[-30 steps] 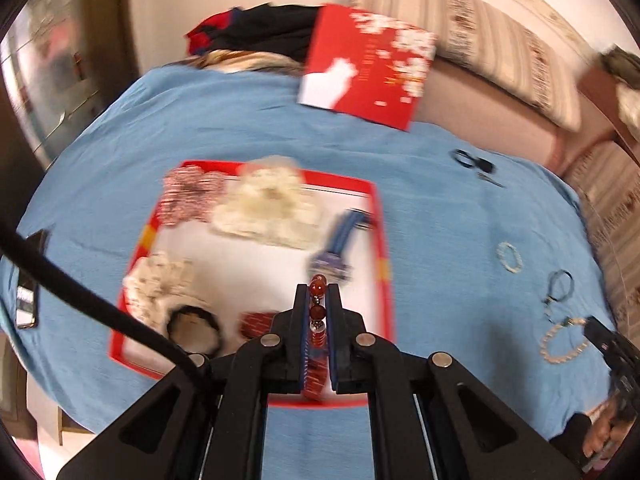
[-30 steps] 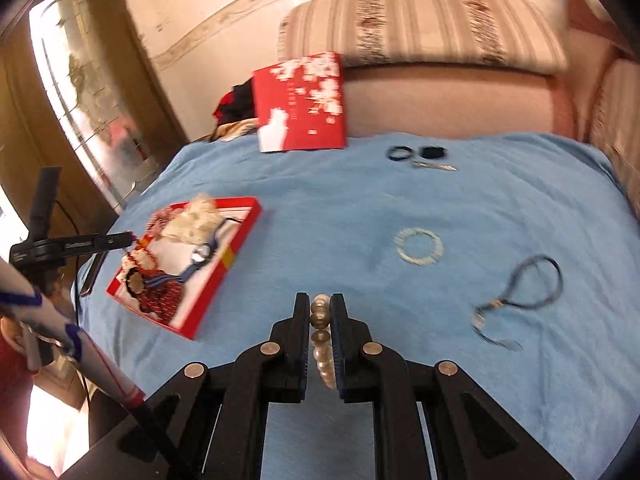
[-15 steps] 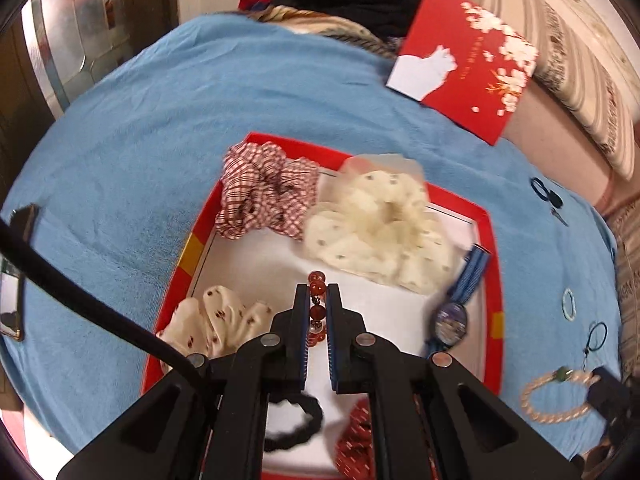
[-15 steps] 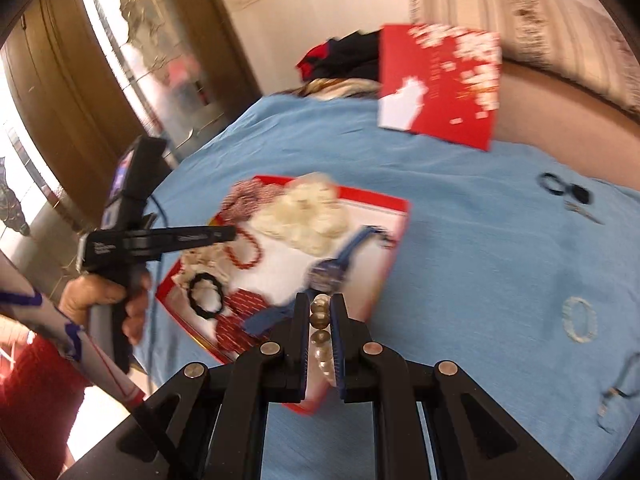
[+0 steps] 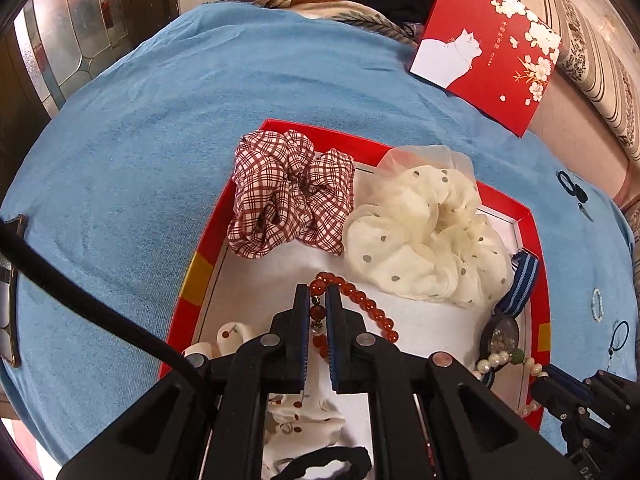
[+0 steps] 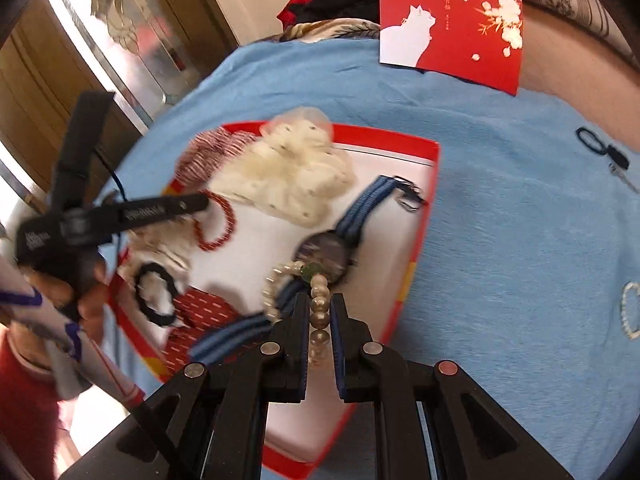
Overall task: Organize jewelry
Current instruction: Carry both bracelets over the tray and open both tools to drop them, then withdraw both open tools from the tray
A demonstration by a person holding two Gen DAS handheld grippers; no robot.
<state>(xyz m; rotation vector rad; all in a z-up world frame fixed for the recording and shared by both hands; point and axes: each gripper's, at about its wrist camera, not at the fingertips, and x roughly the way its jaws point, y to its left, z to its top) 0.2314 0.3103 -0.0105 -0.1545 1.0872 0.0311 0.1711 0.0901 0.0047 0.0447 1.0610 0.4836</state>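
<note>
Two hand-held grippers hang over a shallow red tray [image 5: 532, 240] with a white floor, set on a blue towel-covered bed.

In the left wrist view, the left gripper [image 5: 318, 304], at lower centre, is clamped on a red bead bracelet [image 5: 360, 300]. The strand loops out to the right of the jaws and lies just above or on the bare white floor; contact is not clear. A red plaid scrunchie [image 5: 288, 196] and a cream dotted scrunchie [image 5: 424, 240] sit beyond it, in the upper half of the tray.

In the right wrist view, the right gripper [image 6: 320, 312], at lower centre, is clamped on a pearl bracelet [image 6: 296, 276] with one green bead. Its loop drapes against a wristwatch with a blue striped strap [image 6: 332, 248] near the tray's right edge.

Both bracelets look ready to be set down. To do it well, each hand should probably lower until the beads rest flat on open white floor, then part the jaws slowly. The pearl strand would be best shifted clear of the watch first, so the two do not tangle.
</note>
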